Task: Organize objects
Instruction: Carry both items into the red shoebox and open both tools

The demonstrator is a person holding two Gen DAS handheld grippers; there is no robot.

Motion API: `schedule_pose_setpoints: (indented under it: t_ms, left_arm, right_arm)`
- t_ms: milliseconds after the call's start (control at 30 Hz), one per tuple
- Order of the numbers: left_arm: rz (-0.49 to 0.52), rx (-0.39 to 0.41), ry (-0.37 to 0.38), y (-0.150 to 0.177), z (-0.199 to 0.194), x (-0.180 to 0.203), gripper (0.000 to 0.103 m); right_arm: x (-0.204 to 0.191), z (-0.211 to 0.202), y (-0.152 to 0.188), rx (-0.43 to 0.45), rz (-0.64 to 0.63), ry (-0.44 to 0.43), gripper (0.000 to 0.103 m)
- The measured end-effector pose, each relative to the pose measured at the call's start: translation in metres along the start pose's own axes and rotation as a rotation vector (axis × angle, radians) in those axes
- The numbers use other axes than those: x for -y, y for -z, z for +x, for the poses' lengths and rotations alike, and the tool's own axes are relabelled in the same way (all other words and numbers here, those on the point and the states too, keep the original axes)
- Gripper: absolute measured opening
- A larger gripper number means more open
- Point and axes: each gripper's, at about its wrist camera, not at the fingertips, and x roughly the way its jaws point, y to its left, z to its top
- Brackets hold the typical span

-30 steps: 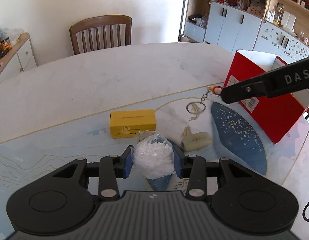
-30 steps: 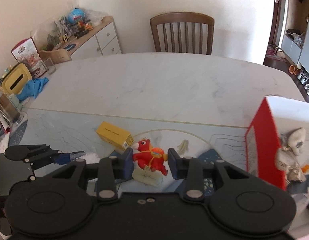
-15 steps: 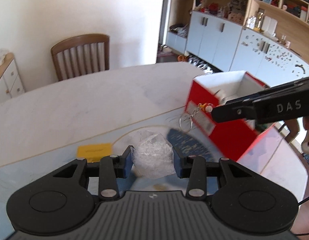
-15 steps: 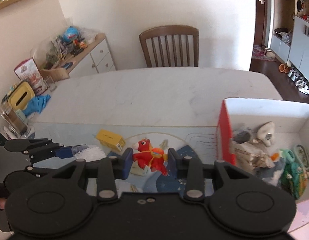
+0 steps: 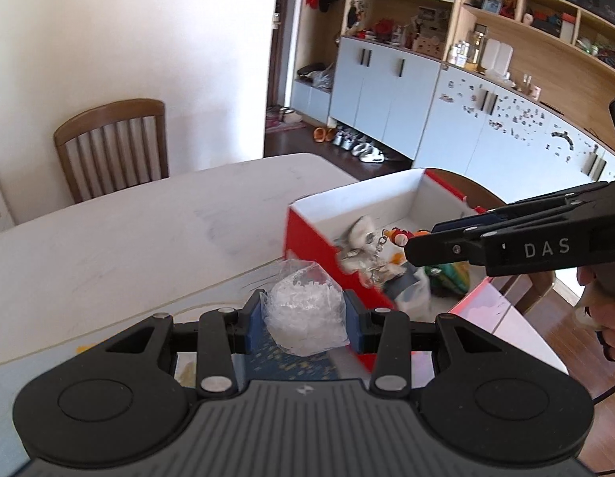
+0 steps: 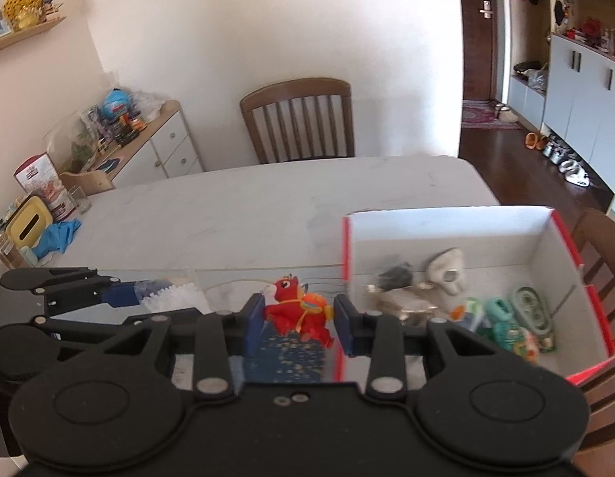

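Left wrist view: the left gripper [image 5: 305, 320] is clamped on a clear bag of white granules [image 5: 305, 318], with the red box [image 5: 327, 254] just beyond and right of its tips. Right wrist view: the right gripper [image 6: 298, 324] pinches a red plush keychain [image 6: 297, 312]; the open box [image 6: 446, 230] lies right of its tips, small toys inside.

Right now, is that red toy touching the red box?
Apart. In the right wrist view the red toy hangs in the right gripper, left of the red box.
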Motion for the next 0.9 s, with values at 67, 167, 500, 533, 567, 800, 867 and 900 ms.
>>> schedule_pose_setpoints:
  t_ms: [67,167,500,533,567,800,867,900]
  left_arm:
    - [0.004,-0.002,0.009,-0.005,0.006,0.01,0.04]
    - [-0.004,-0.006,0.025,-0.009,0.014,0.022,0.04]
    - [0.0,-0.045,0.043,-0.026,0.055,0.064,0.04]
    - [0.005,-0.048,0.043,-0.027,0.058,0.066,0.04]
    - [0.01,-0.052,0.042,-0.029,0.063,0.07,0.04]
    - [0.05,-0.083,0.034,-0.041,0.096,0.094,0.04]
    - [0.06,-0.094,0.03,-0.043,0.107,0.1,0.04]
    - [0.066,-0.101,0.027,-0.044,0.113,0.102,0.04]
  right_arm:
    - [0.011,-0.005,0.001,0.004,0.002,0.007,0.036]
    - [0.027,-0.01,0.002,0.006,0.005,0.017,0.036]
    - [0.092,-0.015,0.005,0.008,0.023,0.071,0.036]
    - [0.099,-0.015,0.004,0.01,0.025,0.076,0.036]
    - [0.105,-0.014,0.003,0.011,0.026,0.083,0.036]
    - [0.156,-0.004,-0.005,0.0,0.054,0.128,0.036]
    - [0.166,0.002,-0.006,-0.009,0.06,0.136,0.036]
    - [0.171,0.005,-0.007,-0.012,0.059,0.141,0.036]
